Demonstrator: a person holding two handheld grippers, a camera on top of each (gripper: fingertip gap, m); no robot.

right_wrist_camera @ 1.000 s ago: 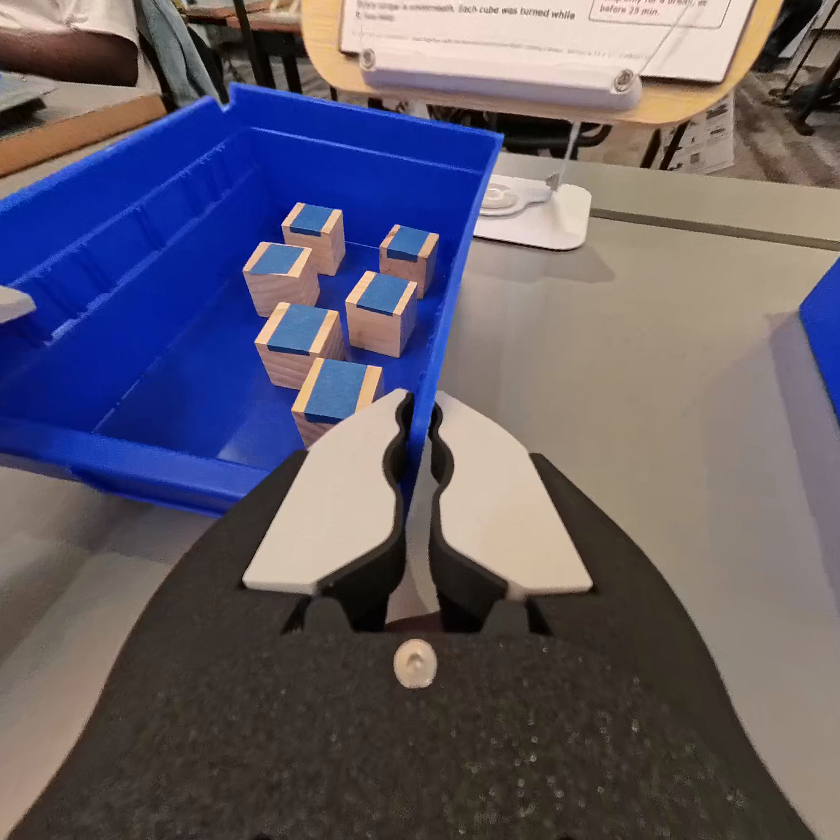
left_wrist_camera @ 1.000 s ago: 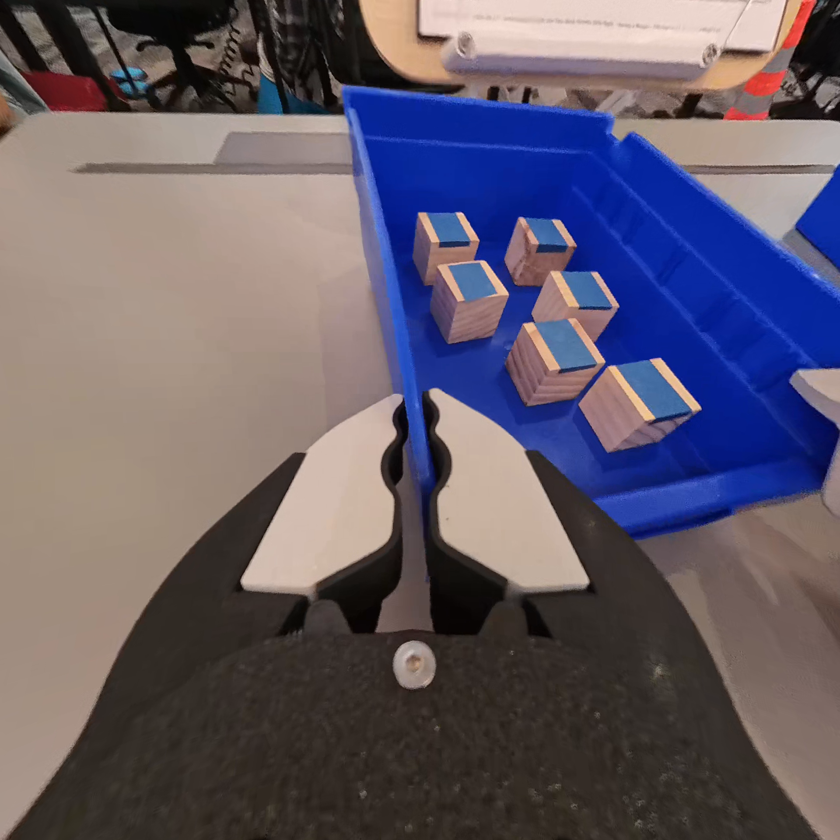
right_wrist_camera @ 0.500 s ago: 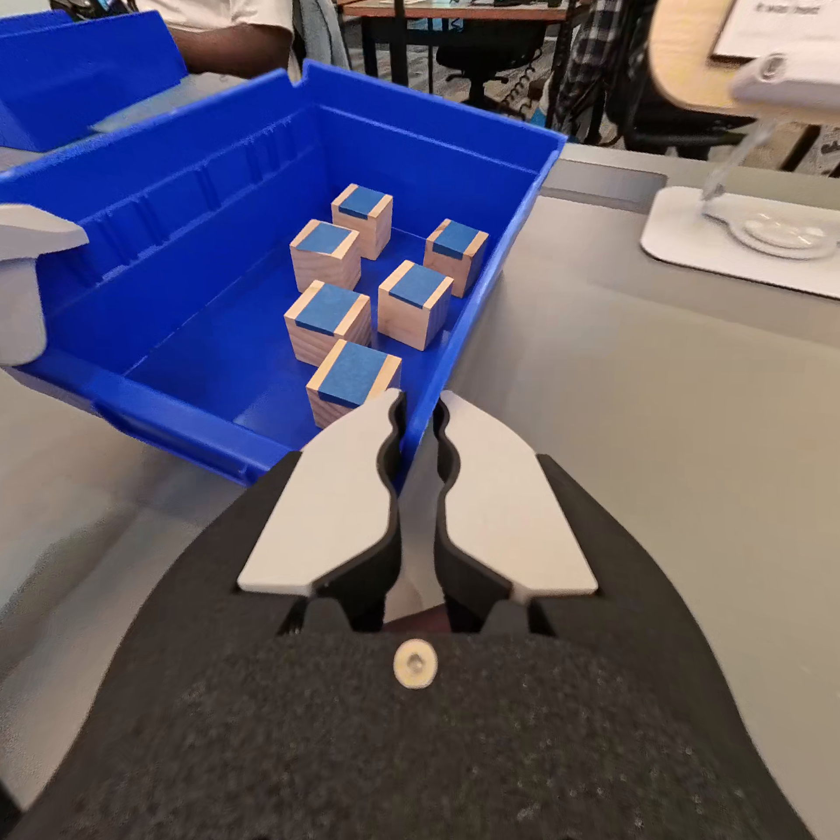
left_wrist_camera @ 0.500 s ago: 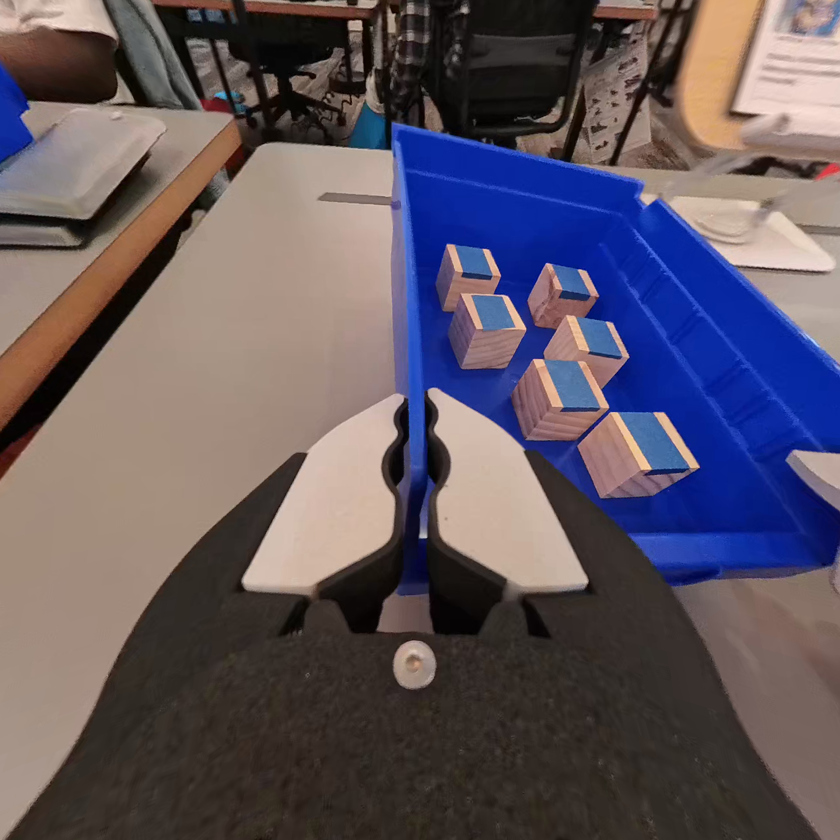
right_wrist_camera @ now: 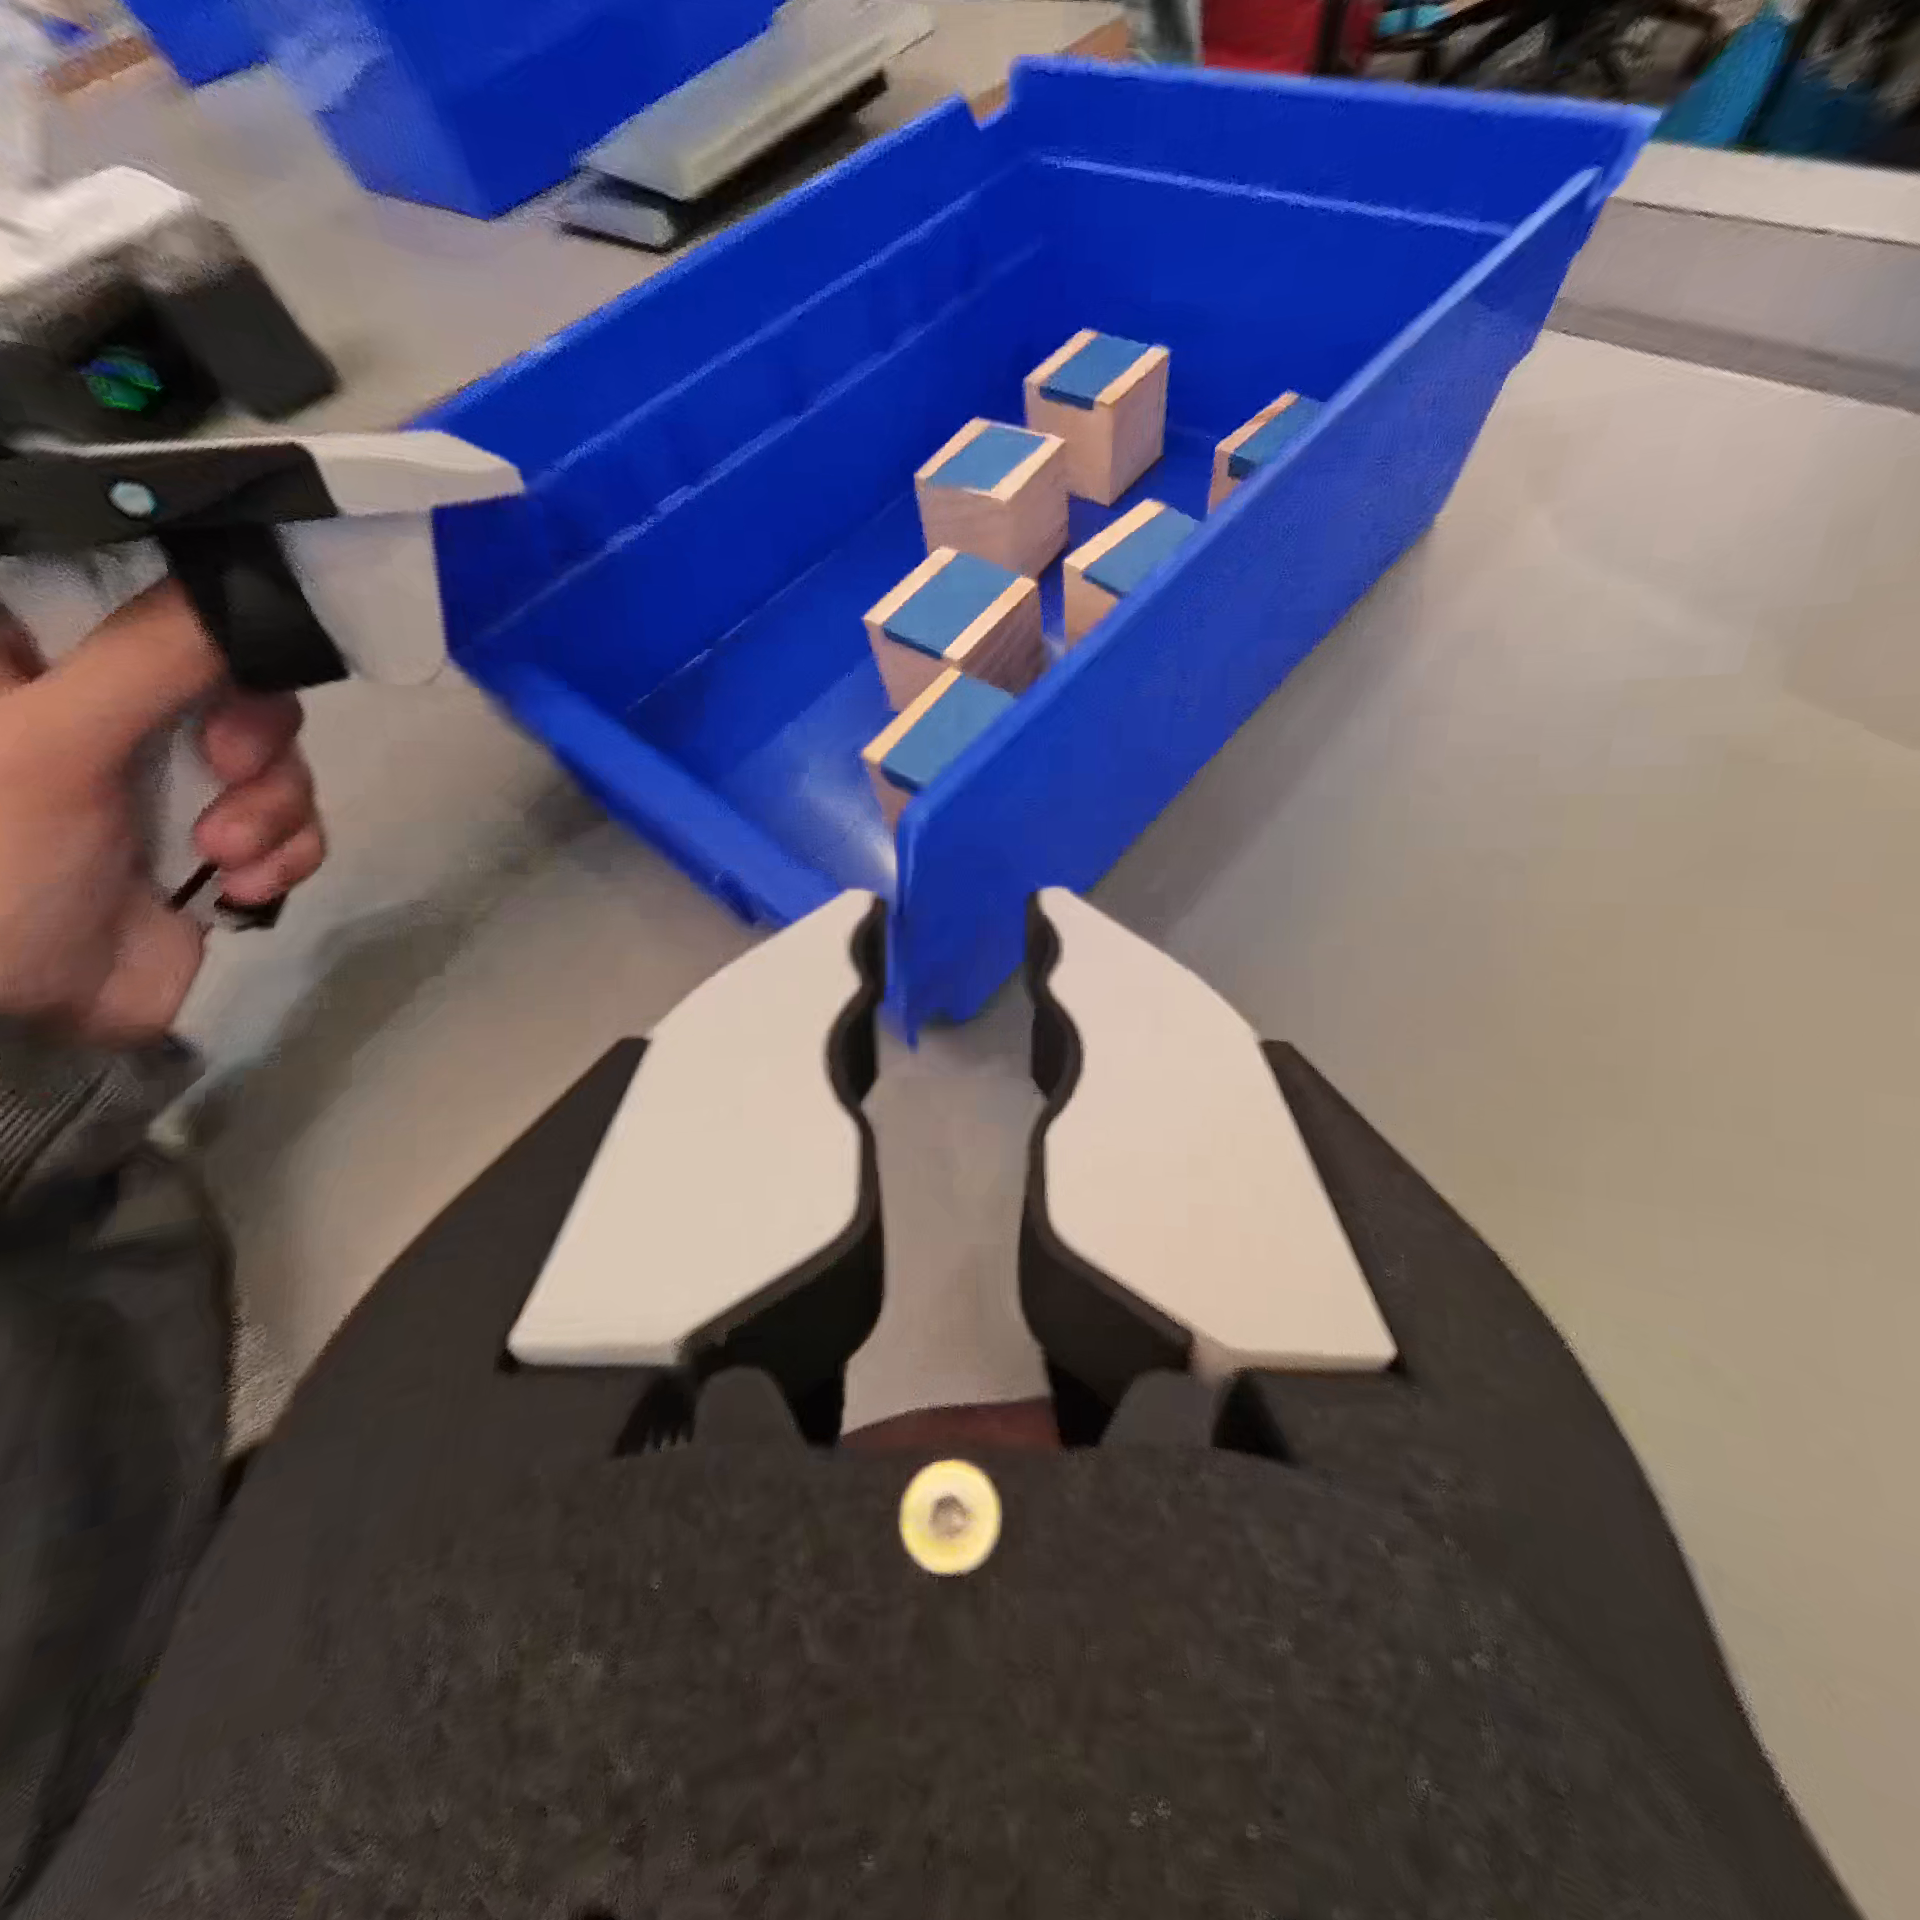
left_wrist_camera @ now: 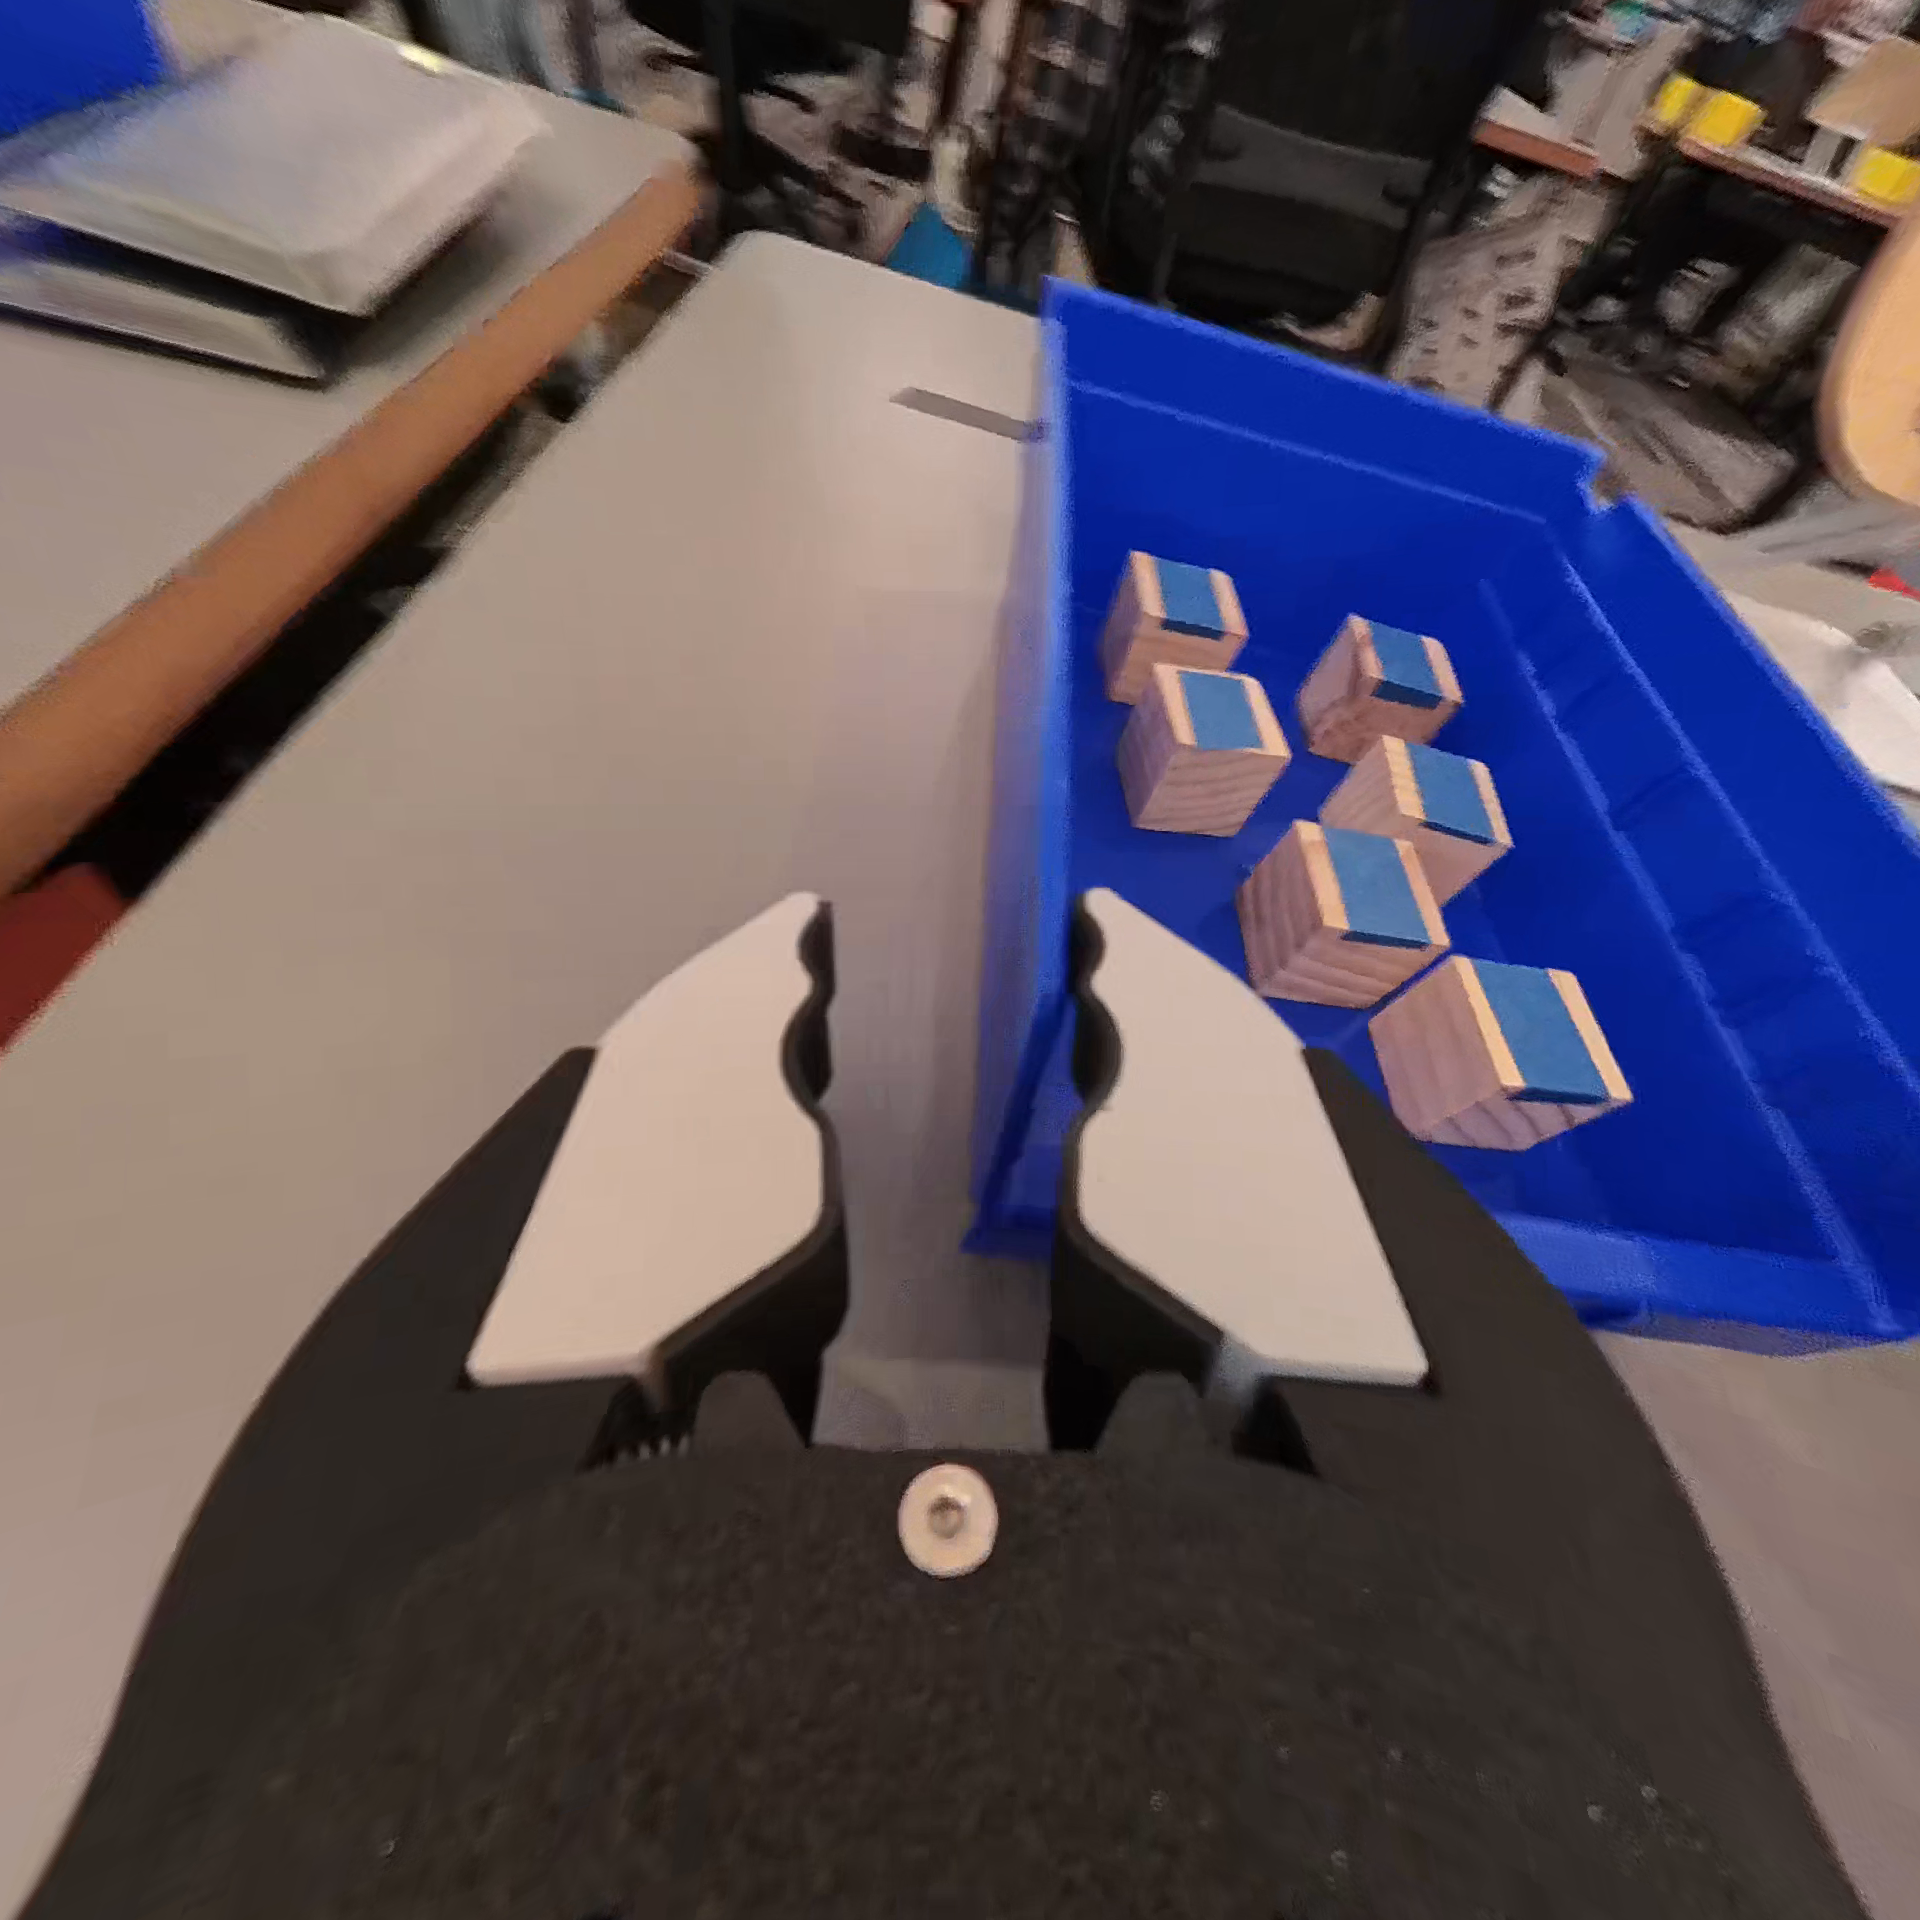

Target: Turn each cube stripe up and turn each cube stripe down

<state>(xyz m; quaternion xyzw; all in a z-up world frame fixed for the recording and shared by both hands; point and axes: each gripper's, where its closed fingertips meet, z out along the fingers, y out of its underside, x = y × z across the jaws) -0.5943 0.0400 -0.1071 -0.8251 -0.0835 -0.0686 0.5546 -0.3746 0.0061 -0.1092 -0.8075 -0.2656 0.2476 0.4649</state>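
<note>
Both tongs have released the blue bin (left_wrist_camera: 1299, 468) walls: left tongs (left_wrist_camera: 951, 914) and right tongs (right_wrist_camera: 956, 904) now spread, empty. Six cubes (left_wrist_camera: 1340, 914) sit stripe up along the bin's right wall; turning down appears next.

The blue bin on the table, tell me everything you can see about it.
The blue bin is an open-topped rectangular tray of glossy moulded plastic, with ribbed inner walls and a notched far rim. It sits flat on the grey table and holds six wooden cubes, all blue stripe up, grouped along one side. The left hand-held gripper and right hand-held gripper are both open, each straddling a near corner.
</note>
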